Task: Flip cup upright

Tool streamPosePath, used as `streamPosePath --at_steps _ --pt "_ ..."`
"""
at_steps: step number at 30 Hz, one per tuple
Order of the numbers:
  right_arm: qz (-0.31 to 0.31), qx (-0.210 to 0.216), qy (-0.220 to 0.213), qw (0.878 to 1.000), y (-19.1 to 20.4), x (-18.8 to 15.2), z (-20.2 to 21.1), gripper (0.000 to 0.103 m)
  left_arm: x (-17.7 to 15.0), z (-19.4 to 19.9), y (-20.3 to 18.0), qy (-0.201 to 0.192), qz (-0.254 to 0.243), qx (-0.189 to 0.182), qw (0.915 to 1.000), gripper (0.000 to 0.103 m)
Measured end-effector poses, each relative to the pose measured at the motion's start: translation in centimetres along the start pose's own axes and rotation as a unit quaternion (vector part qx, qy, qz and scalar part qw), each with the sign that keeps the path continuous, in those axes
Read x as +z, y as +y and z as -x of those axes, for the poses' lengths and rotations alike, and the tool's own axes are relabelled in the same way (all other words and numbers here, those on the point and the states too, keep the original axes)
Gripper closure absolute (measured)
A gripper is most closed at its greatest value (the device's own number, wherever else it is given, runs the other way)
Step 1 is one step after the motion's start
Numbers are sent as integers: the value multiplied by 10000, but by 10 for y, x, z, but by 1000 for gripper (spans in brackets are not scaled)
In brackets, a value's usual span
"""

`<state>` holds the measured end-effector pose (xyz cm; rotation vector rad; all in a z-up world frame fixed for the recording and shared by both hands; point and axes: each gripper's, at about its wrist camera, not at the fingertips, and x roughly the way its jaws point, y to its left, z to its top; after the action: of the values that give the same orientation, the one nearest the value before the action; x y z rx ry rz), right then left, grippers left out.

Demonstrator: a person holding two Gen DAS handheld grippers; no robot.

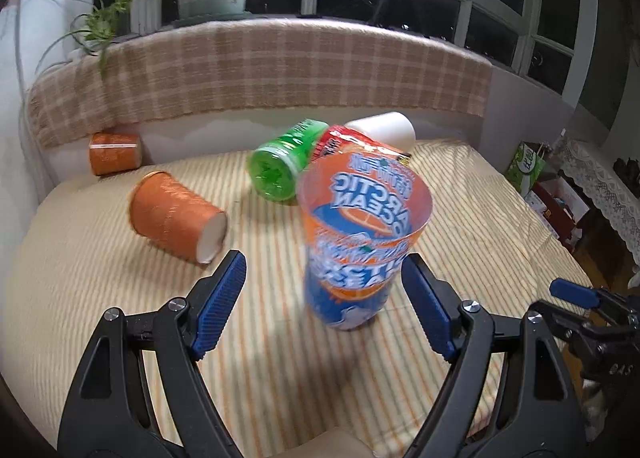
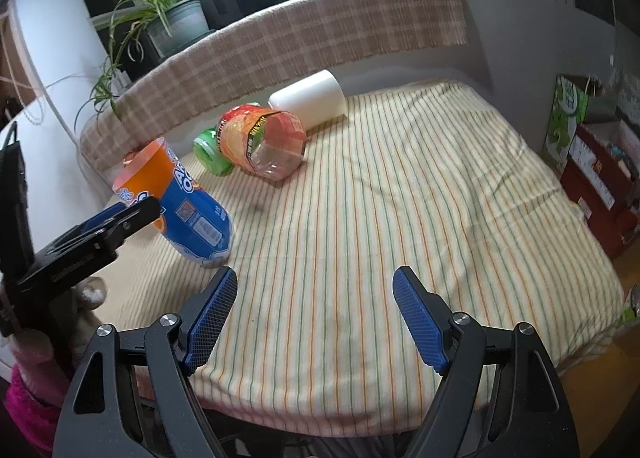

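Arctic Ocean cup [image 1: 356,246]: stands mouth up, tilted, on the striped cloth [image 1: 100,282], between the spread fingers of the left gripper [image 1: 324,298]; interior shows nothing inside.
Left gripper: jaws apart, contact with cup unclear.
Right gripper [image 2: 314,314]: jaws apart, holding nothing.
Orange paper cup [image 1: 176,216]: on its side.
Green cup [image 1: 284,166]: on its side, partly hidden behind the task cup.
White cup [image 2: 310,98]: on its side.
Lettering: motion-blurred.
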<state>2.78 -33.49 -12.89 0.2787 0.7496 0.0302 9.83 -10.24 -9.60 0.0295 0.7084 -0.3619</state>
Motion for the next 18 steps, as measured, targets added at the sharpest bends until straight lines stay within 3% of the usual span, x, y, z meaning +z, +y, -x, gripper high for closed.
streamPosePath --at_steps 14,18 --pt "686 -338 -733 9944 39 7 21 23 -4 82 30 -970 302 582 9931 20" --pt "816 -407 -986 9909 49 8 29 23 -7 108 34 -1386 337 806 9865 10"
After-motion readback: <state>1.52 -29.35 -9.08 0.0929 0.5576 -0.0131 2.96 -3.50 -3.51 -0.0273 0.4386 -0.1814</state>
